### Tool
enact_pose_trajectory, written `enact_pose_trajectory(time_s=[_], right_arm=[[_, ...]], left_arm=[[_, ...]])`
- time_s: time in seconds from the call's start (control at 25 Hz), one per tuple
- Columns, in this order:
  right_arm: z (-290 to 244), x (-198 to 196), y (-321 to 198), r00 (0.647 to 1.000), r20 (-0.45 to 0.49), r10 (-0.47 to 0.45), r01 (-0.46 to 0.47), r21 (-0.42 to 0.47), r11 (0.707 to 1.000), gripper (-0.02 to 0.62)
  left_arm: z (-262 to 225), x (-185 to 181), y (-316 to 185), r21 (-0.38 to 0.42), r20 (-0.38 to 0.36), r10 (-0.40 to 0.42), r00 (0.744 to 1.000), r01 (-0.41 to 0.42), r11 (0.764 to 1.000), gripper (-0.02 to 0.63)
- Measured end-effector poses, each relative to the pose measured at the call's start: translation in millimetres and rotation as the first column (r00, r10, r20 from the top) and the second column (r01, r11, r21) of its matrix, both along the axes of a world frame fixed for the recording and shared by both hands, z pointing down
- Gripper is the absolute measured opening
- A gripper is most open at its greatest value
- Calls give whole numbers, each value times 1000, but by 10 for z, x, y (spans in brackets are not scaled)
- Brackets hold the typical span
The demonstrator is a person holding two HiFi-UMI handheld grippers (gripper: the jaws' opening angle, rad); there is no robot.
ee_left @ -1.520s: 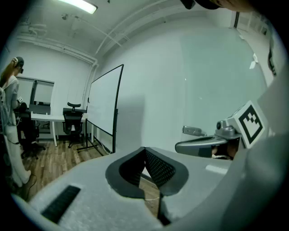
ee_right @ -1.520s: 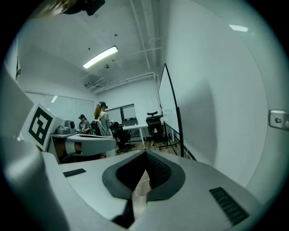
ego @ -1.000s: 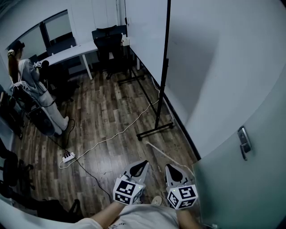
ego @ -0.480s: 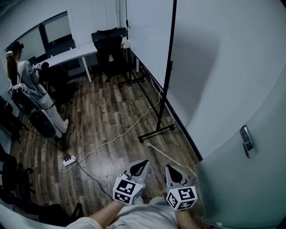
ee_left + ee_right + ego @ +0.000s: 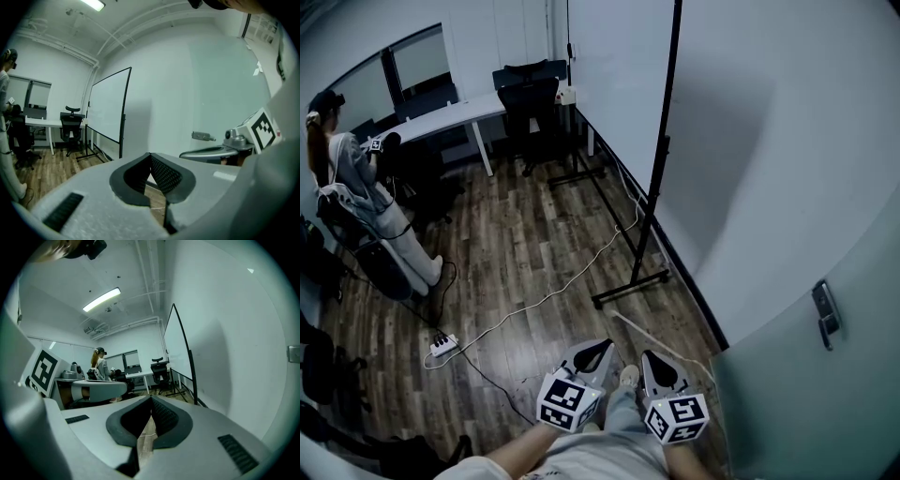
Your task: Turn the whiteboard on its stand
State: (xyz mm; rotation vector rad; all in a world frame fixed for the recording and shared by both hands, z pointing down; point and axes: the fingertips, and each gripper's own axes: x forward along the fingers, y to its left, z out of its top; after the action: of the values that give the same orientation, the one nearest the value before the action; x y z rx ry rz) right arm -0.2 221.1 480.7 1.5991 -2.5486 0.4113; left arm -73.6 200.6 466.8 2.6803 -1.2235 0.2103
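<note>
The whiteboard (image 5: pixel 614 66) stands upright on a black stand with floor feet (image 5: pixel 630 289), along the right wall ahead of me. It also shows in the left gripper view as a white panel in a black frame, the whiteboard (image 5: pixel 108 108), and in the right gripper view as the whiteboard (image 5: pixel 177 345). My left gripper (image 5: pixel 598 349) and right gripper (image 5: pixel 653 361) hover side by side low in the head view, well short of the stand. Both are shut with nothing between the jaws.
A white cable (image 5: pixel 534 302) runs across the wood floor to a power strip (image 5: pixel 442 346). A person (image 5: pixel 356 187) stands at the far left by a white desk (image 5: pixel 450 114) and black office chair (image 5: pixel 530 94). A door with a handle (image 5: pixel 825 314) is at my right.
I have moved forward: the whiteboard stand and door handle have shifted lower and right in the head view. Both grippers stay shut and side by side.
</note>
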Motion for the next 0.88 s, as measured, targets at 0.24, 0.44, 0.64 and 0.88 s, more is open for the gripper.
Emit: enact_pose_trajectory(time_s=[0.24,0.44,0.64,0.88], right_arm=[[-1,114,-831,999,-1,-32,32,21,999,6],[-131,328,-1550,999,-6,-42,42,47,998,6],[-189,534,-2131,999,-11,-45,45,56,997,6],[-194,833,-2673,998,-14,-57,58,64,996,6]], left_arm=[[0,82,-765,12,11,-32,999,32,999,11],[-54,214,-1409,15,3,-61,998,61,998,11],[-98,387,-1970,17,-7,-79,997,79,997,11],[-116,638,-2530,26,-13,-106,994,106,994,11]])
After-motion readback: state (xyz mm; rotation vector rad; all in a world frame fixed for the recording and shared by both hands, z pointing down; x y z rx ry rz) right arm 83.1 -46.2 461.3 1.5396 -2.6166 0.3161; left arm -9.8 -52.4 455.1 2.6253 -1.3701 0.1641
